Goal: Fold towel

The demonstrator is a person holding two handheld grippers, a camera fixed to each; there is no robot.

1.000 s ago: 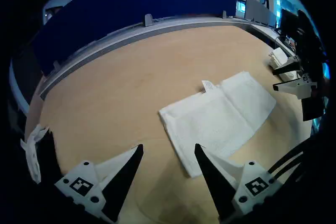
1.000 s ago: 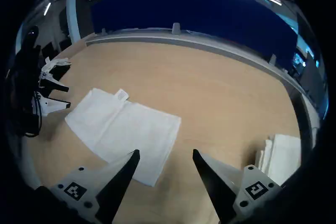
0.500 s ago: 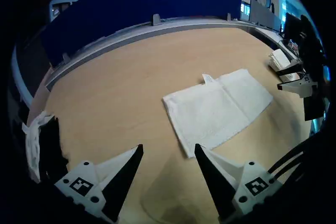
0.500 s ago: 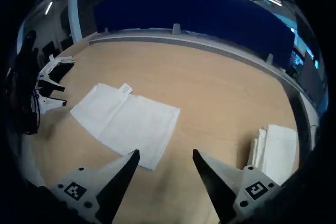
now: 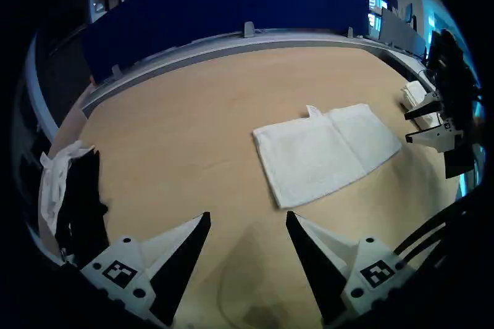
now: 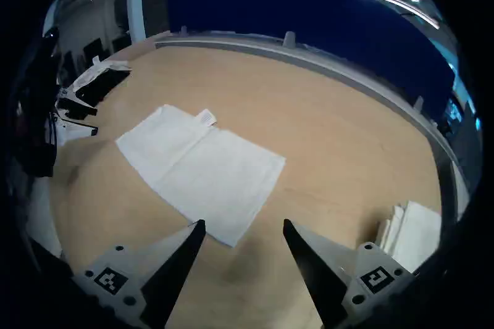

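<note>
Towel [image 5: 327,153] lies flat, apparently folded once; left gripper [image 5: 247,213] and right gripper [image 6: 244,221] gape empty; more folding likely remains.

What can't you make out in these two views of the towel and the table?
- Tag on the towel: too small to read in the right gripper view.
- Stack of folded cloths: cut off at the picture's edge in the right gripper view, so no count.
- Dark and white cloth pile: cut off at the edge of the left gripper view and blurred; kind unclear.
- Underside of the towel: hidden against the table.
</note>
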